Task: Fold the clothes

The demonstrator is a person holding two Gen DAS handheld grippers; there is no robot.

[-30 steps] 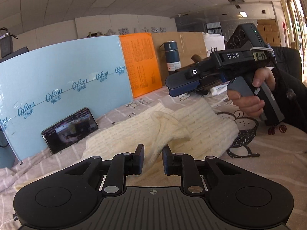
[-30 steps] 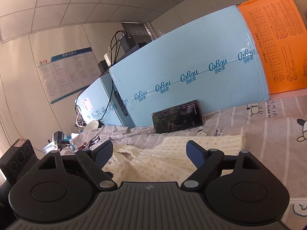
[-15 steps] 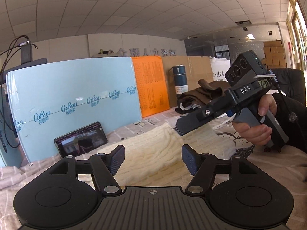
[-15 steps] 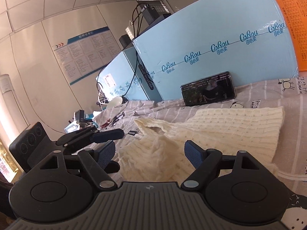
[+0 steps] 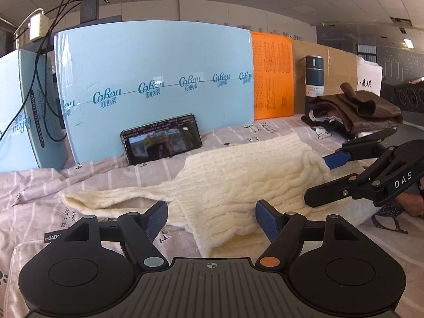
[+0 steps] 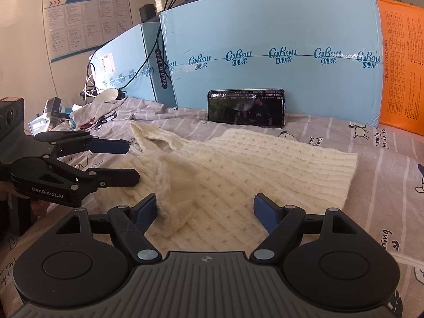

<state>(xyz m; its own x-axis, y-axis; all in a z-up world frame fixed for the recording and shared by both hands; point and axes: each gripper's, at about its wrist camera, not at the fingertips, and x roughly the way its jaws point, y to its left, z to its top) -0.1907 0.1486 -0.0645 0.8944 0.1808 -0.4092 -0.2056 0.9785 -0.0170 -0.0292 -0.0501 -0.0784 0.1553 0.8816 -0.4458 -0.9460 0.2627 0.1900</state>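
Note:
A cream cable-knit sweater (image 5: 238, 177) lies on the grey striped sheet, partly folded, with one sleeve (image 5: 111, 198) stretched out to the left. My left gripper (image 5: 212, 221) is open and empty, just above the sweater's near edge. My right gripper (image 6: 204, 212) is open and empty over the sweater (image 6: 238, 169); a raised fold of knit (image 6: 175, 185) touches its left finger. Each gripper shows in the other's view: the right one (image 5: 326, 177) at the sweater's right side, the left one (image 6: 129, 161) at its left side, both open.
A phone (image 5: 161, 139) leans on a blue foam board (image 5: 159, 79) behind the sweater. An orange board (image 5: 273, 79), a dark flask (image 5: 314, 76) and a pile of brown clothes (image 5: 355, 111) stand at the back right. Cables and clutter (image 6: 79, 111) lie far left.
My left gripper opened and let go of the sweater, which now lies flatter. Both grippers have dropped lower toward the sweater; the right stayed open.

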